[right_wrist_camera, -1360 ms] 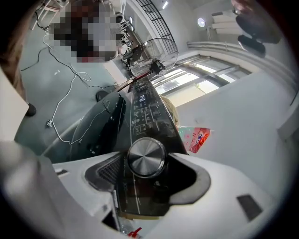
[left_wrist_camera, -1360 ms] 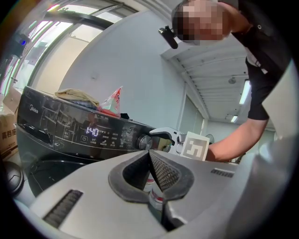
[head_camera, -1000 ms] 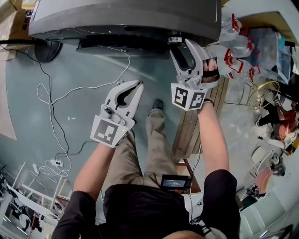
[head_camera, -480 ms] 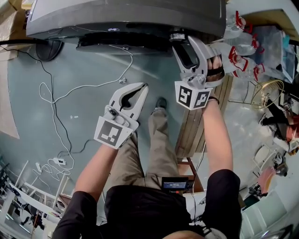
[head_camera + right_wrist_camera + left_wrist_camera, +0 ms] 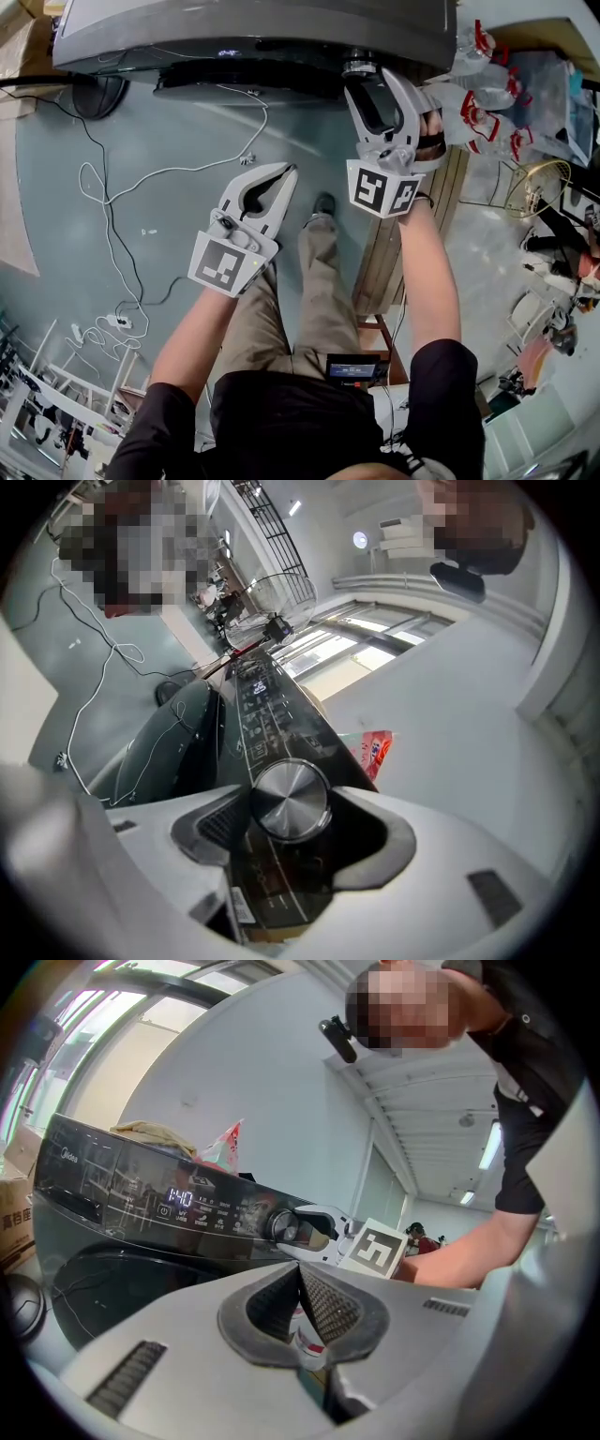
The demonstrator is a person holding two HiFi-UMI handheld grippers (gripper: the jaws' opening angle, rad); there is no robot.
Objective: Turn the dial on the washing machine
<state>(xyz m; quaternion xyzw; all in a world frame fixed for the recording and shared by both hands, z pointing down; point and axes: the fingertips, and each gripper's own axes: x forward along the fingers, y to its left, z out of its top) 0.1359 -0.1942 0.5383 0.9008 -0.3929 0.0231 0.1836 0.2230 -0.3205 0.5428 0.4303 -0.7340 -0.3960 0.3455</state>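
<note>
Brushed-metal dial (image 5: 291, 801) sits on the dark washing machine (image 5: 253, 33) panel, up around 12 o'clock in the head view. Right hand-held gripper (image 5: 375, 86) has its jaws clamped on it, one each side. Left hand-held gripper (image 5: 279, 173) hangs at roughly 7 o'clock from the right one, jaws pressed together on nothing, over a white cable (image 5: 141, 180).

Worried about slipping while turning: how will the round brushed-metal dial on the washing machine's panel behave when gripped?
The round brushed-metal dial looks smooth and shiny, so it is probably slippery. It looks rigid and fixed to the dark glossy control panel, so it should likely rotate in place, not lift.
</note>
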